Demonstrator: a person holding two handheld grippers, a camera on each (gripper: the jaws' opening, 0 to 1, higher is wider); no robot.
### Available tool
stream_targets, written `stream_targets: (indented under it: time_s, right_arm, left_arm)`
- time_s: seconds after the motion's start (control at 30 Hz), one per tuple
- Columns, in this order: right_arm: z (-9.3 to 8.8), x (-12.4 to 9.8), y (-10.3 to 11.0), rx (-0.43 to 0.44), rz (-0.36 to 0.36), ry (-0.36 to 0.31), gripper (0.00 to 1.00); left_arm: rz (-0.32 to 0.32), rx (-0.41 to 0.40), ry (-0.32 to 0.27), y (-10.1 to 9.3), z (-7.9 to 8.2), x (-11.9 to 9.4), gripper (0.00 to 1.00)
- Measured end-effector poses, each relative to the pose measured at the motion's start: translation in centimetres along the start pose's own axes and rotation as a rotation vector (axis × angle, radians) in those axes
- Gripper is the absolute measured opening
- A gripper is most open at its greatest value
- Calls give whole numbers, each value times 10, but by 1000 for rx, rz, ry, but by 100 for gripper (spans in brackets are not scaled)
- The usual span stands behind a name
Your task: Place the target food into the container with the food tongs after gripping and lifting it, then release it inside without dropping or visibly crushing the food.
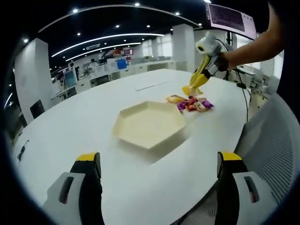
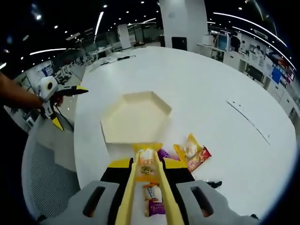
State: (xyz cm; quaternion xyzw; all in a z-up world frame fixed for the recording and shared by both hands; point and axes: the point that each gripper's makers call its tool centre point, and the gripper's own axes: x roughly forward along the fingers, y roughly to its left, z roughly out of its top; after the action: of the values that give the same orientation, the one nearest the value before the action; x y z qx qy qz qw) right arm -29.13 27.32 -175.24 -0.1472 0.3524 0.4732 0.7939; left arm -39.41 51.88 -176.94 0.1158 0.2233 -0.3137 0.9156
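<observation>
A cream hexagonal tray (image 1: 150,124) (image 2: 136,117) lies on the white table. Beyond it is a small pile of snack packets (image 1: 192,104) (image 2: 192,153). My right gripper (image 2: 147,174) (image 1: 209,64) is shut on yellow food tongs (image 2: 160,185) (image 1: 197,82). The tong tips pinch a yellow-orange packet (image 2: 146,165) at the edge of the pile, close to the tray's near side. My left gripper (image 1: 158,161) (image 2: 68,105) stands open with nothing in it, a little way back from the tray on the opposite side.
The round table (image 1: 70,122) has a curved edge near both grippers. Mesh chair backs (image 1: 276,140) (image 2: 47,173) stand beside it. A thin cable (image 2: 248,119) lies on the table's far right. Office desks and monitors are far behind.
</observation>
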Motion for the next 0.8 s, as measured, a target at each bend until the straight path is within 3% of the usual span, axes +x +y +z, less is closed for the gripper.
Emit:
stream_targets:
  time_s: [0.13,0.3,0.53,0.6,0.73,0.8]
  right_arm:
    - [7,-3,-2,-23,12,-7,23]
    - [14,-3,-6,-39,10,-9,23]
    - [22,3,-1,-36,-4,-2,23]
    - [25,4,1,-24,-11,1,23]
    - [32,6,6,-18,-19,4,23]
    - [38,8,10,-40,-25,10,23]
  left_arm:
    - [-13,-17,12,-1,-6,1,100]
    - [24,-45,-19,11,-1,-3,100]
    - [11,-44,-50,13,6,-3,99]
    - [-16,-67,-35,6,3,-3,99]
    - [-53,-35,-18,-3,0,0,99]
    - [-65,-31,-43,-7,6,-1,99]
